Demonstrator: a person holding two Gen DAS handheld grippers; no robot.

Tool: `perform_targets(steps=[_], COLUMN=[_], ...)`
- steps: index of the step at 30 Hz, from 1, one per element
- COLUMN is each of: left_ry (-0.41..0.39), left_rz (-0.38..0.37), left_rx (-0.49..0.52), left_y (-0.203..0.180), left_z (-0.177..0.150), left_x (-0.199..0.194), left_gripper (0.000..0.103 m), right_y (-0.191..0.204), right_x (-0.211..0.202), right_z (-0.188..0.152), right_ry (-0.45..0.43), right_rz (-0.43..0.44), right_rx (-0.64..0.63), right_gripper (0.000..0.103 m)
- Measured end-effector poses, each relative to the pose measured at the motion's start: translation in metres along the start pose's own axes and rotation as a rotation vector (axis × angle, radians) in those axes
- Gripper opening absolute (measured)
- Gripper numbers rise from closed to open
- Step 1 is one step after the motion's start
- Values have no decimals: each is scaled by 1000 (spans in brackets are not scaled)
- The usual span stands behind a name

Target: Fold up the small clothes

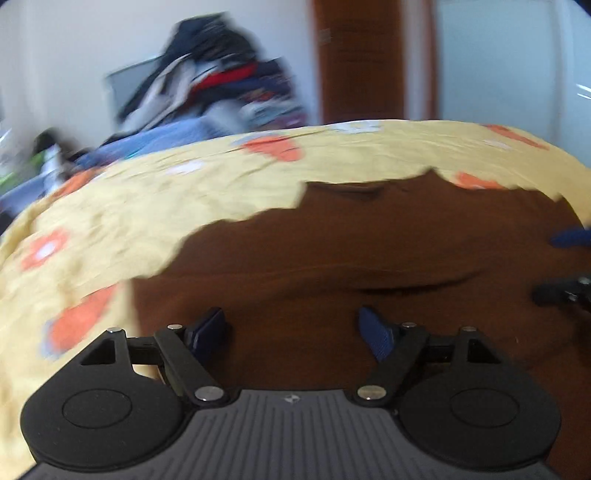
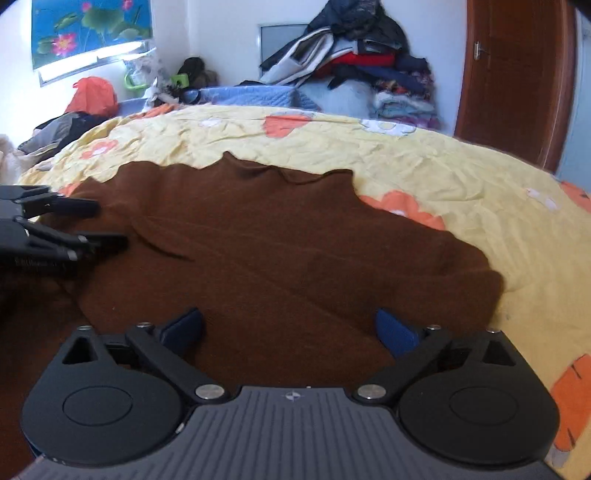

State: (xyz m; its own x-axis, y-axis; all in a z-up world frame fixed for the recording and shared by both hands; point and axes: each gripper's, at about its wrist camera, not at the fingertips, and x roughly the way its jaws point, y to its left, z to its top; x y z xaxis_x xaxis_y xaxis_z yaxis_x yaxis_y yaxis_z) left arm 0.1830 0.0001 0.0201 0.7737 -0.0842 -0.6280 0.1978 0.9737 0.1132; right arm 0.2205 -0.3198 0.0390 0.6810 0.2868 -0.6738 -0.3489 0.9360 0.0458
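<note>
Item: dark brown knitted garment (image 2: 280,251), which we find spread flat on the bed, over a yellow bedsheet with orange and white flowers (image 2: 436,166). Left gripper (image 1: 291,332): jaws released, blue pads apart above the brown cloth, grasping nothing. Right gripper (image 2: 291,328): jaws likewise released, wide apart above the garment's near part. Beyond the bed we note a heaped pile of mixed clothes (image 2: 354,62), a brown wooden door (image 2: 513,77), and a blue lotus-flower poster (image 2: 88,29) on the wall

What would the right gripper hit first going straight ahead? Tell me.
Probably the brown garment: the open right gripper points low across it, with the yellow bedspread beyond. Depth is unclear.
</note>
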Motion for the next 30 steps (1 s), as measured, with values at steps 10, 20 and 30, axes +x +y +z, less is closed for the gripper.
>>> perform_targets(steps=[10, 20, 30], left_ry=[-32, 233, 266], left_rz=[-168, -690, -747], left_rx=[-396, -914, -925], left_y=[88, 114, 107], left_z=[-104, -198, -201], left_x=[-160, -169, -179], left_gripper=[79, 78, 77], right_y=[-20, -20, -21], right_x=[-152, -215, -224], right_z=[-78, -185, -209], right_ry=[-31, 74, 161], right_rz=[156, 361, 638], right_rx=[421, 749, 931], right_gripper=[101, 103, 103])
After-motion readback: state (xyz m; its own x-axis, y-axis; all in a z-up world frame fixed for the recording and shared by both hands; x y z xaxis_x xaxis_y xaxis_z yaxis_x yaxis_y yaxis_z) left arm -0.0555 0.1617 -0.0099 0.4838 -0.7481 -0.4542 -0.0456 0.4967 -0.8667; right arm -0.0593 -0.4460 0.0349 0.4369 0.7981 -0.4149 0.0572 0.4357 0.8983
